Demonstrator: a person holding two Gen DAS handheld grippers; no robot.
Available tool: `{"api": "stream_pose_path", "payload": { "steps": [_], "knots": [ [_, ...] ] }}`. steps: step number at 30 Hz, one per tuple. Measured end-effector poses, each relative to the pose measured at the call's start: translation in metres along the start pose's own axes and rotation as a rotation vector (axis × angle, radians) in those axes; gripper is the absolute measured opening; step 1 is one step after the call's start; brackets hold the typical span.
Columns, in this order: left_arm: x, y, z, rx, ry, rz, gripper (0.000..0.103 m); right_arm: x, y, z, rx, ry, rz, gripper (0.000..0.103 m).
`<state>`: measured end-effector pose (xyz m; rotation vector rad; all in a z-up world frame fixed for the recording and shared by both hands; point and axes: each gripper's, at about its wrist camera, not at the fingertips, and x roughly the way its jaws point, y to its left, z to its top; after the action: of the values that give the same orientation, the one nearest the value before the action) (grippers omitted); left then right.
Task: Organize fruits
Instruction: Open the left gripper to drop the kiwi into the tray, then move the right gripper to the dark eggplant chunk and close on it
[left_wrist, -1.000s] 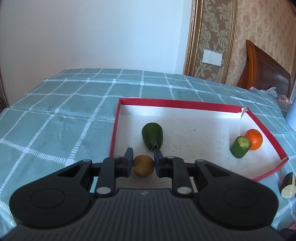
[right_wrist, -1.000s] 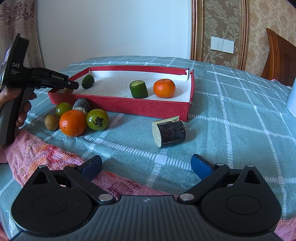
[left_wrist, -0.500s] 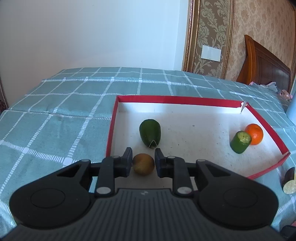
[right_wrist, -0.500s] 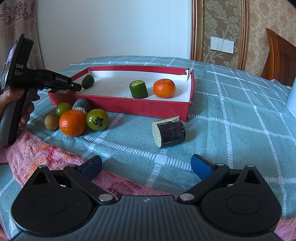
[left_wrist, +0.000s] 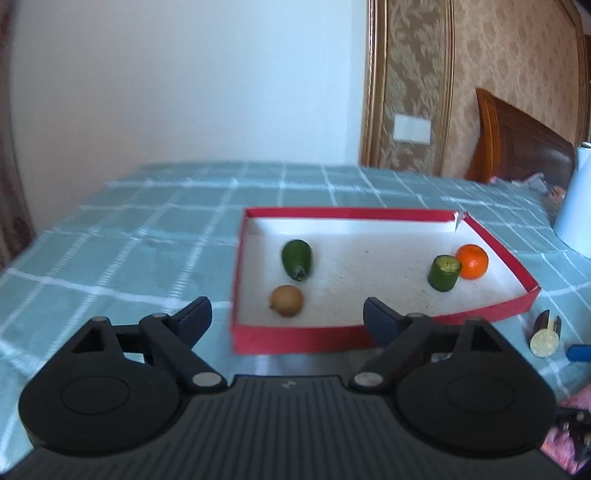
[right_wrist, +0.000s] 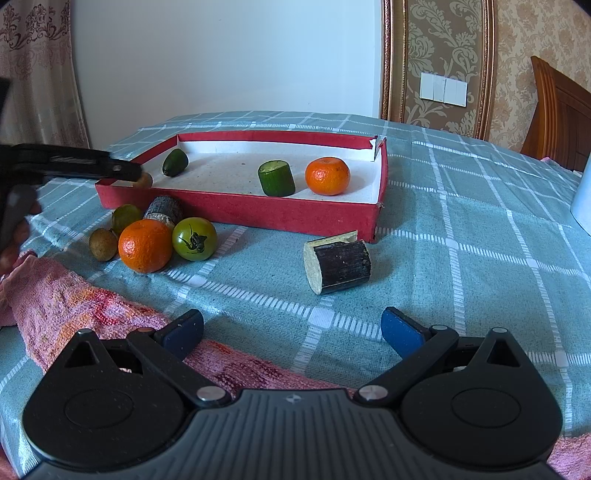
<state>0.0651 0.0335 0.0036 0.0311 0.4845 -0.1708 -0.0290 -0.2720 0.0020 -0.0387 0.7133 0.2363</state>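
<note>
right gripper (right_wrist: 291, 328) idle and gaping over the pink towel (right_wrist: 74, 295), left gripper (left_wrist: 287, 314) jaws just opened wide with nothing between, so the brown fruit (left_wrist: 286, 300) sits released in the red tray (left_wrist: 295, 338) by the green one (left_wrist: 296, 259); beyond, more fruit (right_wrist: 146, 245) waits outside.

A red box (right_wrist: 258, 218) with a white floor sits on a teal cloth (right_wrist: 461, 229) checked in white — beside it an orange tangerine (right_wrist: 145, 245), a green tomato (right_wrist: 194, 239), a pink towel (right_wrist: 74, 299).
</note>
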Motion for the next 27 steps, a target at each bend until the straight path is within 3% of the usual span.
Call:
{"api": "stream_pose_path", "payload": {
  "steps": [5,18,23,27],
  "knots": [
    [-0.028,0.007,-0.019,-0.004,-0.032,0.018,0.091,0.000,0.000,0.000,0.000,0.000,0.000,0.103],
    [-0.020,0.023,-0.052,-0.067,0.078,0.034,0.093,-0.003,-0.005,-0.001,0.036,-0.014,-0.015,0.103],
    [-0.017,0.031,-0.051,-0.103,0.106,0.006,0.101,-0.015,-0.025,-0.001,0.133,-0.112,-0.003,0.103],
    [-0.017,0.030,-0.052,-0.093,0.107,-0.015,0.103,-0.004,-0.030,0.008,0.080,-0.087,-0.077,0.102]
  ]
}}
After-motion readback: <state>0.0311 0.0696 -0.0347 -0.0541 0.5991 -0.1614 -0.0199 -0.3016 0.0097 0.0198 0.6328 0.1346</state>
